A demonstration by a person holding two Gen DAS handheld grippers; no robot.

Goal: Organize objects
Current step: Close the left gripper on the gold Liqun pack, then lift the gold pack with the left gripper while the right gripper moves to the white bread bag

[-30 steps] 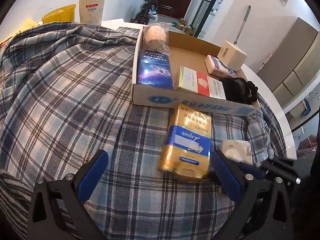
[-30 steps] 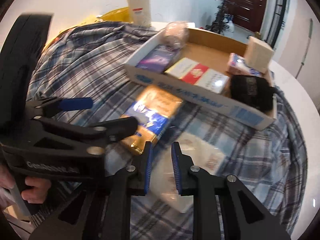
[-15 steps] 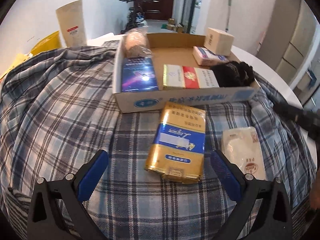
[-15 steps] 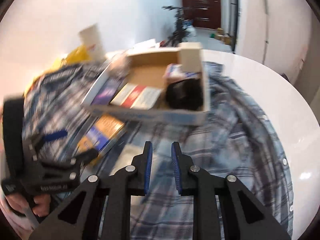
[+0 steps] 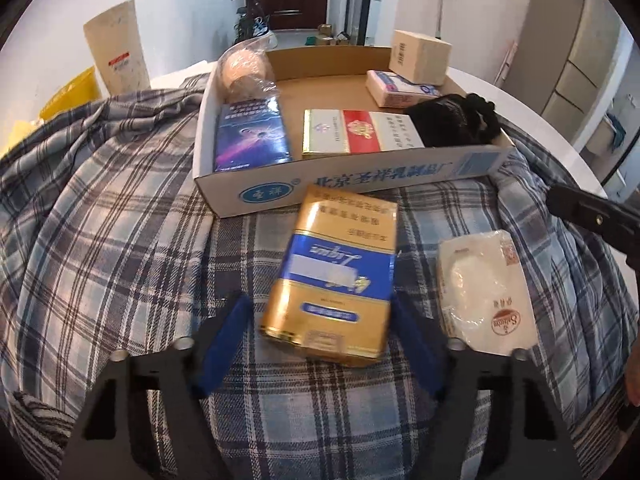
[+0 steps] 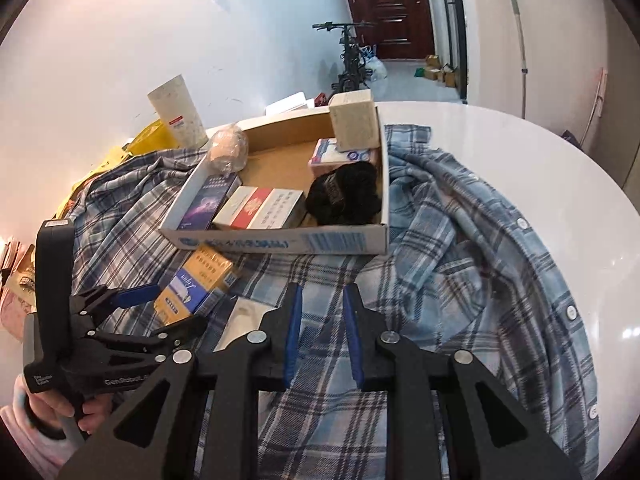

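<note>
So the left gripper (image 5: 320,320) had just been closing its jaws around the gold carton (image 5: 332,276), lower centre, not yet pinching; right gripper (image 6: 319,336) pressed together, empty.

The left wrist camera looked steeply down, close over the gold box (image 5: 334,280), with the tray (image 5: 360,184) at 12 o'clock. The right wrist camera stood further back, seeing the tray (image 6: 280,240) and, at 9 o'clock, the left gripper (image 6: 168,308).
</note>
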